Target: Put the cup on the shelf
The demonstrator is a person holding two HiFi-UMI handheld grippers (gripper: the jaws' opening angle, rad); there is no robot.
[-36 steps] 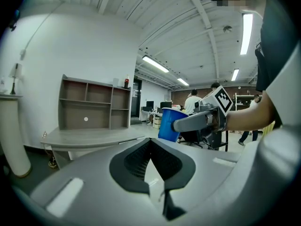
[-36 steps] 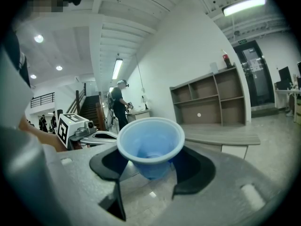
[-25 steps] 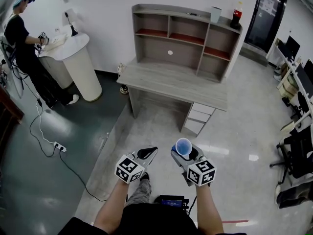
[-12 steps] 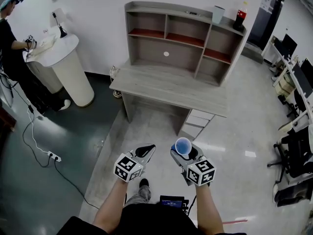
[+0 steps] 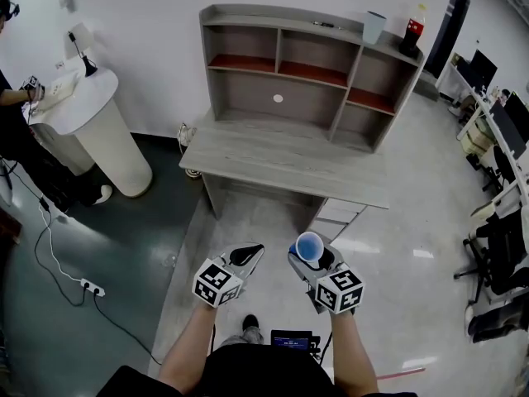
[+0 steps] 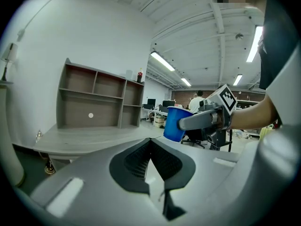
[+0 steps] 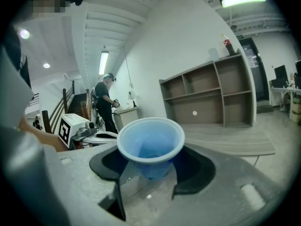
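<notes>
Glossy pale floor point(image 5: 413, 296) lies beneath two handheld grippers. The right gripper point(image 5: 309, 259) pinches an upright blue cup point(image 5: 310, 245), mouth upward, between its jaws. The left gripper point(image 5: 250, 254) hangs just beside it, jaws pressed together on nothing. Well ahead stands a grey desk point(image 5: 273, 151) bearing an open shelf unit point(image 5: 248, 89) against a white wall point(image 5: 149, 23); the cup is well apart from it.

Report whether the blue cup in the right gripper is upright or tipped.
Upright: the blue cup, clamped in the right gripper, stands mouth-up, its round rim on top and its tapered base down between the jaws.
</notes>
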